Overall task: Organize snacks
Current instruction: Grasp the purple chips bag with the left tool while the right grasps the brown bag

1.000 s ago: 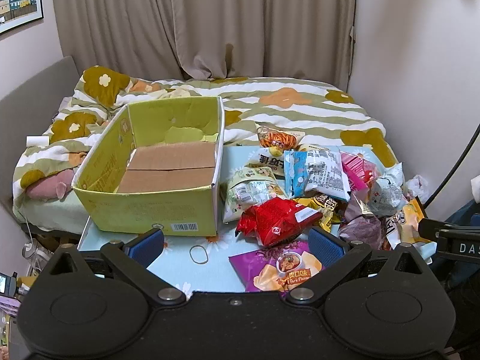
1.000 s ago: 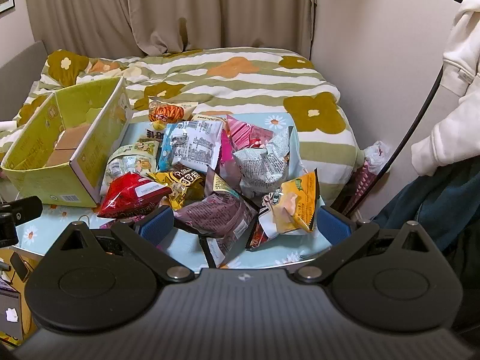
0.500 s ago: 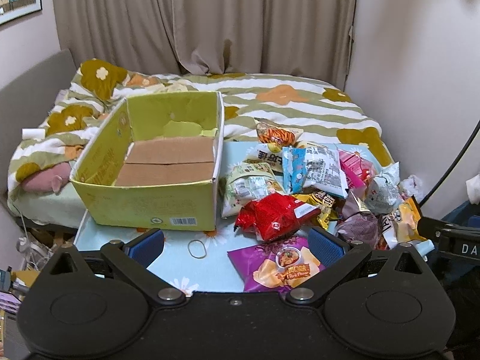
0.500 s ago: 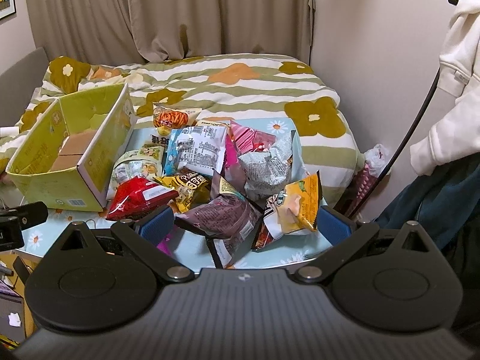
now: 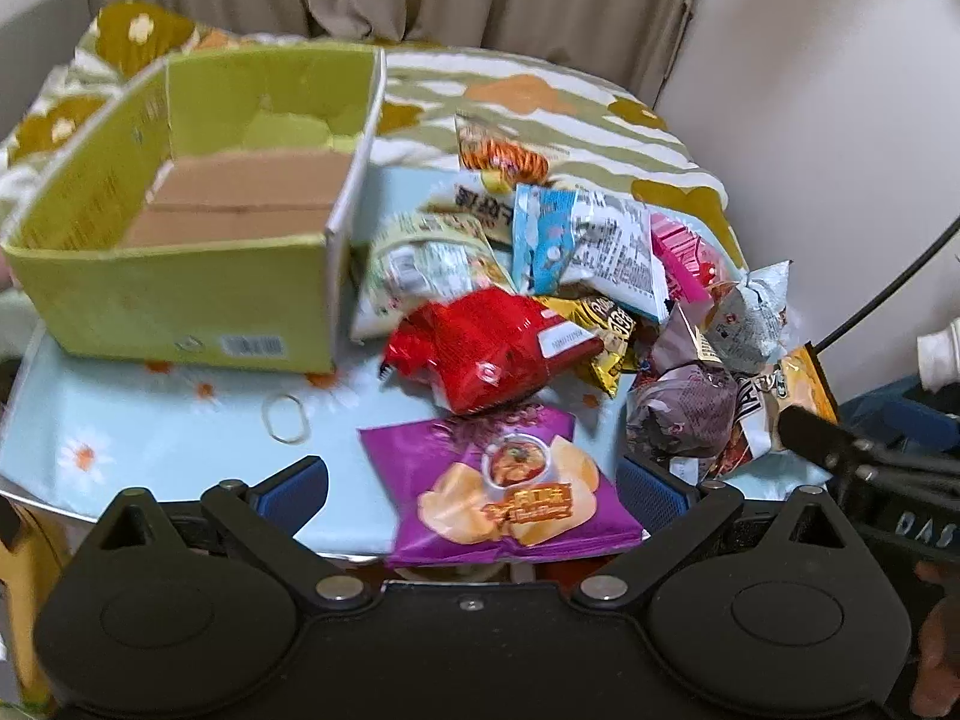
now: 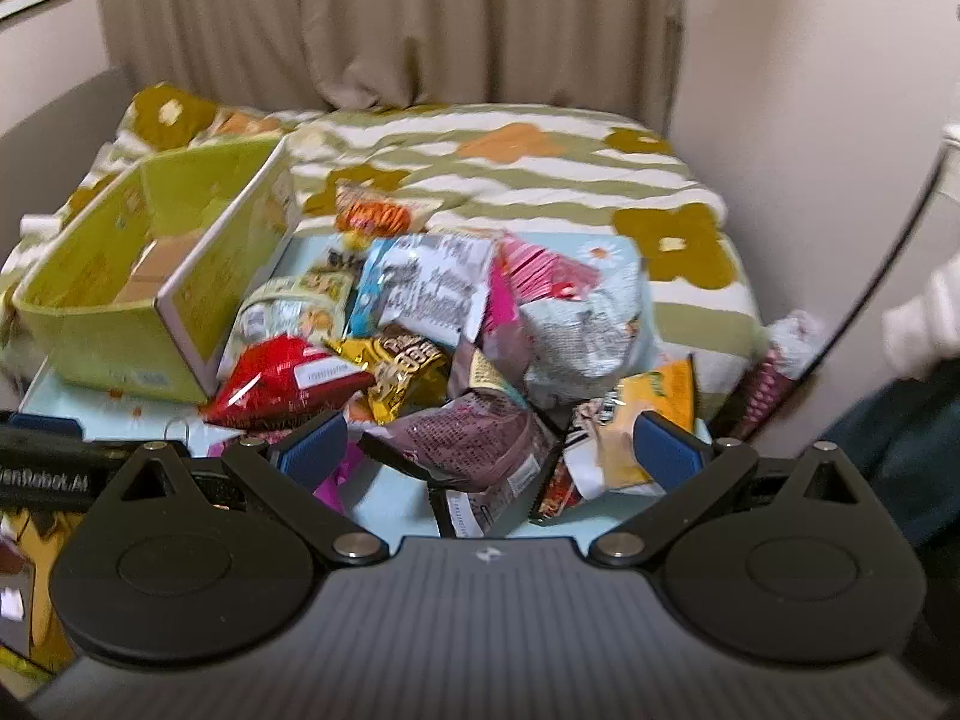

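Note:
A pile of several snack bags lies on a light-blue flowered table (image 5: pixel 150 444). A purple chip bag (image 5: pixel 504 486) lies at the near edge, straddled by my open left gripper (image 5: pixel 471 489). Behind it lies a red bag (image 5: pixel 486 348). An empty yellow-green cardboard box (image 5: pixel 180 294) stands at the left of the table. My right gripper (image 6: pixel 489 450) hangs open over a dark maroon bag (image 6: pixel 474 438), with an orange bag (image 6: pixel 642 420) by its right finger. The red bag (image 6: pixel 282 381) and the box (image 6: pixel 120 336) also show in the right wrist view.
A rubber band (image 5: pixel 287 417) lies on the table before the box. A bed with a striped flower quilt (image 6: pixel 510 168) is behind the table, curtains and wall beyond. The right gripper's body (image 5: pixel 870 480) juts in at the left view's right edge. A white sleeve (image 6: pixel 924 324) is at right.
Both grippers moved forward and down toward the table; the snacks and box loom larger. The purple bag now sits between the left fingers. Both stay open.

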`<state>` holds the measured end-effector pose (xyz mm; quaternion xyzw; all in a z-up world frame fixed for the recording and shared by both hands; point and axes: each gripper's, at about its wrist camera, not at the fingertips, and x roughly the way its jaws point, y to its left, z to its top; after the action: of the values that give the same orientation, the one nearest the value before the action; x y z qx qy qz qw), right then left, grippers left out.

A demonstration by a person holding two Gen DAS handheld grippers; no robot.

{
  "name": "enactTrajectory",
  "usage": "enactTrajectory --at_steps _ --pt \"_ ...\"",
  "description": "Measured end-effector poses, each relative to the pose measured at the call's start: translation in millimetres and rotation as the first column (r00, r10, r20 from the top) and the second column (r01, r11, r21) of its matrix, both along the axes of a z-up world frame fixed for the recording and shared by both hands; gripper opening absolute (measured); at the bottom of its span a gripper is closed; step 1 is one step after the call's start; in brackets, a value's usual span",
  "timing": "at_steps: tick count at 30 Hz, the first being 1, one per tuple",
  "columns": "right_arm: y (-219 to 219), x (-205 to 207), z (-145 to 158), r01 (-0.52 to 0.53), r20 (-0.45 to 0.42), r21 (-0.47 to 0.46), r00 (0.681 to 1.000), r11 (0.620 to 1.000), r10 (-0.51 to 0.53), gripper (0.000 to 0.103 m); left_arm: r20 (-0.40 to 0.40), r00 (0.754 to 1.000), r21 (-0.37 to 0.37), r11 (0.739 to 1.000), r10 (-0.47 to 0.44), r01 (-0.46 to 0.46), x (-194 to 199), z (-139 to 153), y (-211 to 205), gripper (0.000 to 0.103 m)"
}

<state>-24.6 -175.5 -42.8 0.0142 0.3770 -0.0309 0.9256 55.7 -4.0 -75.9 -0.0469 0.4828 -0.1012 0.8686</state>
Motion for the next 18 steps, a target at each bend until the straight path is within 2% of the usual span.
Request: enactTrajectory --at_steps 7,14,18 --pt "-11 26 -34 -0.166 -0.043 -0.047 0.985 0.985 0.164 0.103 -0.086 0.993 -0.019 0.996 0.081 -0.082 20 -28 -11 0.103" --pt "-15 47 -68 -0.322 -0.091 -0.078 0.945 0.943 0.315 0.103 -0.168 0.979 0.018 0.993 0.115 -0.113 42 -59 -23 0.103" --pt "-11 61 -85 -0.389 -0.112 -0.086 0.919 0.917 0.379 0.103 -0.222 0.966 -0.014 0.990 0.131 -0.137 54 -77 -25 0.103"
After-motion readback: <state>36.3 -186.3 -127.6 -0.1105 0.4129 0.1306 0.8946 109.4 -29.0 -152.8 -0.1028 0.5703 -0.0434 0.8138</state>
